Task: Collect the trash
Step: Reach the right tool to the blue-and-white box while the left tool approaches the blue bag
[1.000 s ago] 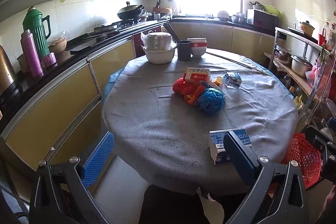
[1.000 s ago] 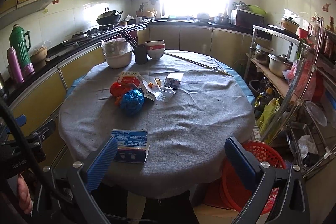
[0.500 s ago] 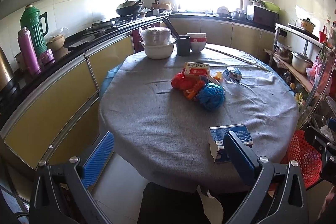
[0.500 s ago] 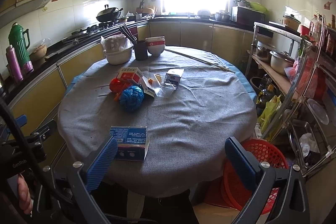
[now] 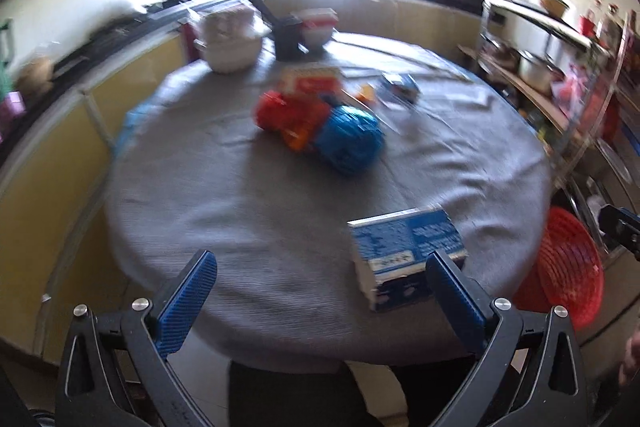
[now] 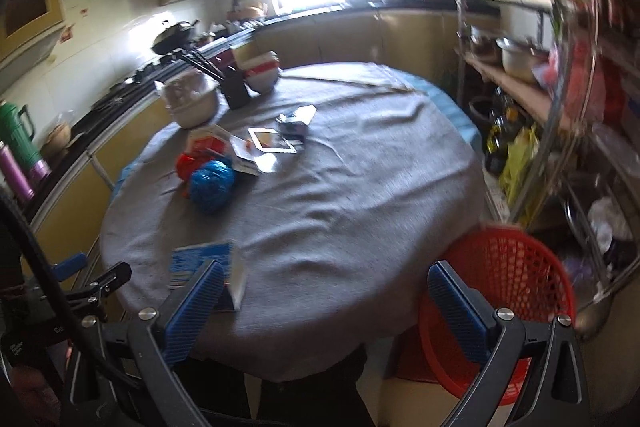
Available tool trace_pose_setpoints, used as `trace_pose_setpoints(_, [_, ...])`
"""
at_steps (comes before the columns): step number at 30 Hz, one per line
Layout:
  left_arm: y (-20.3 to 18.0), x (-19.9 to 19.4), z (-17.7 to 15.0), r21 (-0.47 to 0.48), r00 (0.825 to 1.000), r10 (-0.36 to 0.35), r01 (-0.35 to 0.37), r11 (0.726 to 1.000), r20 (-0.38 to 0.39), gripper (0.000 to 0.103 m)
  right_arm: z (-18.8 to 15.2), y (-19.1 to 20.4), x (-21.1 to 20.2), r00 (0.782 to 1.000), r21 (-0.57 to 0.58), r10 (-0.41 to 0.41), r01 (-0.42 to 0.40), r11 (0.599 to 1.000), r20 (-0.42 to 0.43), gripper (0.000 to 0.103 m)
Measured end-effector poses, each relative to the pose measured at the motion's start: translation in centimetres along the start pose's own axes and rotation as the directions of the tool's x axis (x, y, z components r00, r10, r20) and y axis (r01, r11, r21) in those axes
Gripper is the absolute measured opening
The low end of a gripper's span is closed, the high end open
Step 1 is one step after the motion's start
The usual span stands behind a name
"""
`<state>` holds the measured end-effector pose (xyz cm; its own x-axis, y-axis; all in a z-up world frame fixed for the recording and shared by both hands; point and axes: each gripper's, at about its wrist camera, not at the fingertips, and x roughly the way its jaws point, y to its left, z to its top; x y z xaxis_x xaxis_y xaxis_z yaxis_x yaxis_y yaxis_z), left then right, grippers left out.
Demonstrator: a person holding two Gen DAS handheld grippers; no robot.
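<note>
Both claws spread wide and holding nothing: left claw (image 5: 320, 291) poised over the near edge of the round tabletop (image 5: 248, 195), right claw (image 6: 326, 301) low at the same edge, farther toward the red basket (image 6: 500, 291).

Trash lying in two groups on the grey cloth. Nearest: a blue-and-white carton (image 5: 404, 251) on its side at the near rim, just ahead of the left claw's right finger. Farther in, near the middle: a crumpled blue bag (image 5: 350, 139) touching a crumpled red bag (image 5: 280, 113), a red-and-white carton (image 5: 310, 81) just behind them, a clear plastic tray (image 6: 276, 141) and a small opened carton (image 6: 298, 117) beside those.

Likely risks: carton sitting close to the rim, so a sideways nudge instead of a clean straddle could tip it off onto the floor. Loose cloth prone to bunching or dragging under a finger. Crumpled bags soft and light, apt to slip out of a shallow pinch. Heavy motion blur in the left view, hence poor aim.

Containers: red basket on the floor beside the tabletop, apparently empty as far as visible. White lidded pot (image 6: 192, 103), dark chopstick holder (image 6: 236, 89) with sticks, stacked bowls (image 6: 260, 69) at the far side; contents otherwise hidden.
</note>
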<state>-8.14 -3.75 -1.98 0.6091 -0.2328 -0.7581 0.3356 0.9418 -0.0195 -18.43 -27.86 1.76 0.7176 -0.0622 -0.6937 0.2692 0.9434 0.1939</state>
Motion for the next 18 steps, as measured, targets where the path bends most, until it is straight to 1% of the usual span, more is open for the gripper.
trace_pose_setpoints(2, [-0.3, 1.5, 0.2, -0.003, 0.998, -0.039, 0.039, 0.999, -0.051, 0.103, -0.1, -1.1, 1.0, 1.000, 0.032, 0.009, -0.009, 0.999, -0.017, 0.103])
trace_pose_setpoints(6, [-0.8, 3.4, -0.4, -0.011, 0.991, -0.073, 0.072, 0.997, -0.108, 0.103, -0.1, -2.8, 2.9, 0.999, 0.072, 0.040, -0.038, 0.997, -0.034, 0.103])
trace_pose_setpoints(8, [-1.0, 4.1, -0.8, -0.030, 0.984, -0.095, 0.092, 0.995, -0.149, 0.103, -0.2, -3.1, 3.6, 0.997, 0.083, 0.032, -0.027, 0.996, -0.064, 0.103])
trace_pose_setpoints(9, [-1.2, 4.2, -1.0, -0.038, 0.983, -0.101, 0.096, 0.995, -0.153, 0.103, -0.3, -3.4, 4.2, 0.996, 0.091, 0.032, -0.025, 0.995, -0.080, 0.103])
trace_pose_setpoints(10, [-1.4, 4.1, -1.2, -0.042, 0.984, -0.098, 0.093, 0.995, -0.149, 0.103, -0.4, -3.5, 4.7, 0.995, 0.099, 0.039, -0.030, 0.995, -0.089, 0.103])
trace_pose_setpoints(12, [-1.8, 4.2, -1.6, -0.021, 0.987, -0.072, 0.069, 0.997, -0.143, 0.103, -0.7, -3.7, 5.4, 0.992, 0.111, 0.054, -0.041, 0.993, -0.114, 0.103])
trace_pose_setpoints(14, [-2.2, 4.8, -1.8, 0.017, 0.989, -0.020, 0.023, 1.000, -0.148, 0.103, -0.9, -3.5, 6.2, 0.987, 0.115, 0.088, -0.073, 0.991, -0.131, 0.103])
trace_pose_setpoints(15, [-2.2, 5.1, -1.7, 0.028, 0.988, -0.001, 0.006, 1.000, -0.154, 0.103, -1.0, -3.3, 6.5, 0.985, 0.113, 0.104, -0.088, 0.990, -0.140, 0.103])
trace_pose_setpoints(18, [-2.0, 5.9, -1.7, 0.043, 0.986, 0.029, -0.022, 0.999, -0.162, 0.103, -1.3, -3.0, 7.2, 0.981, 0.106, 0.113, -0.097, 0.990, -0.155, 0.103])
